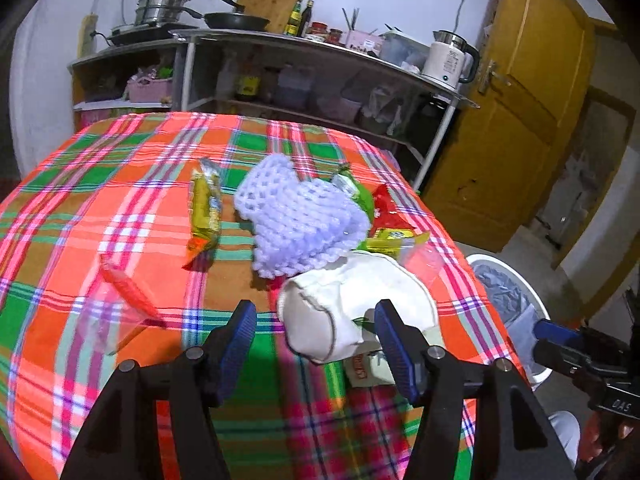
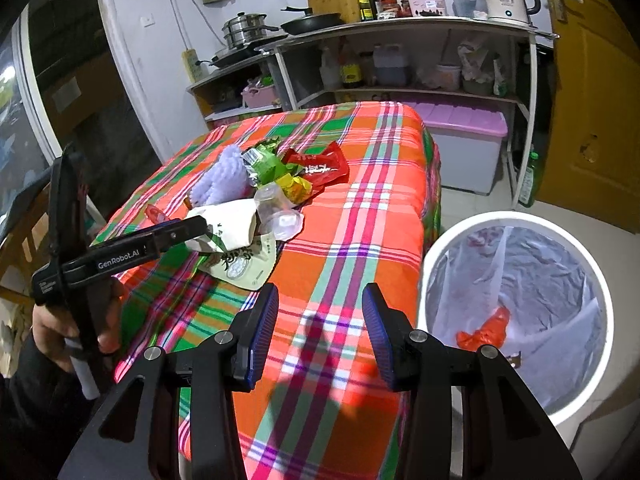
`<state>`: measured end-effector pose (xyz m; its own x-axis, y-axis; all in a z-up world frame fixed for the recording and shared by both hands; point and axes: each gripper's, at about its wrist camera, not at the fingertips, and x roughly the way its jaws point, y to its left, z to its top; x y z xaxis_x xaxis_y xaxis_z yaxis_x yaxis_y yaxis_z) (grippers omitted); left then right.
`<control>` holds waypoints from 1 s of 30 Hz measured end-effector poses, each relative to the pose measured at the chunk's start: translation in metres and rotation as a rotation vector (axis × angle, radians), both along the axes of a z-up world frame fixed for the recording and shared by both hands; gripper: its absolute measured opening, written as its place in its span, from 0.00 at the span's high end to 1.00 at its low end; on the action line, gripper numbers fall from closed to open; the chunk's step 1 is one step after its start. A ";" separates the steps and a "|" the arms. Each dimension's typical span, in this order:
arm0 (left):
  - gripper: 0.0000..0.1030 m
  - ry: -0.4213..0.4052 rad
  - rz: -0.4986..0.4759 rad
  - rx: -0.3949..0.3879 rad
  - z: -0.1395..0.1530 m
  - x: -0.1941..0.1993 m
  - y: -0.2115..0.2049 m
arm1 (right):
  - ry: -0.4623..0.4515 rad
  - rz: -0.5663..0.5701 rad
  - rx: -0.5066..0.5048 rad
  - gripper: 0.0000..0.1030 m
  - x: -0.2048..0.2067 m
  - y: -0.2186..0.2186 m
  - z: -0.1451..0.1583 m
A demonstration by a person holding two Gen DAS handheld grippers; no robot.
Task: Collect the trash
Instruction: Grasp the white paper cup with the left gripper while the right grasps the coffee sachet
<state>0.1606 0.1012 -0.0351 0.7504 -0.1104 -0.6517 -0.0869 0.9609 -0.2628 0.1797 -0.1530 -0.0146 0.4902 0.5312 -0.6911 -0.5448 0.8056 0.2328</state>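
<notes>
Trash lies on a plaid-clothed table (image 1: pixel 120 184): a crumpled white paper cup (image 1: pixel 352 312), lilac foam netting (image 1: pixel 300 216), a yellow snack wrapper (image 1: pixel 206 208), a red wrapper (image 1: pixel 388 212), a clear bag with an orange strip (image 1: pixel 120 304) and a clear plastic cup (image 2: pixel 276 204). My left gripper (image 1: pixel 316 332) is open, its jaws on either side of the white paper cup (image 2: pixel 228 224). My right gripper (image 2: pixel 320 332) is open and empty above the table's near edge, beside a white lined trash bin (image 2: pixel 516 312).
The bin (image 1: pixel 508 292) holds a plastic liner and an orange scrap (image 2: pixel 484 332). A flat printed packet (image 2: pixel 248 264) lies under the paper cup. Behind the table stands a shelf unit (image 2: pixel 400 28) with pots, bottles and a kettle. A yellow door (image 1: pixel 516 100) is at the right.
</notes>
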 end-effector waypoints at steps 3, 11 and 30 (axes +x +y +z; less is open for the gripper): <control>0.55 0.020 -0.020 -0.013 -0.004 0.005 -0.001 | 0.009 0.002 -0.007 0.57 0.003 0.004 -0.003; 0.65 0.013 -0.008 -0.025 -0.004 0.001 0.000 | 0.018 0.007 -0.012 0.57 0.005 0.009 -0.007; 0.87 -0.025 0.018 0.003 0.006 -0.031 0.001 | 0.036 0.034 -0.012 0.57 0.007 0.025 -0.013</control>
<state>0.1301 0.1026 -0.0291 0.7683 -0.0948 -0.6331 -0.0975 0.9601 -0.2621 0.1866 -0.1280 -0.0271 0.4467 0.5387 -0.7143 -0.5636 0.7895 0.2430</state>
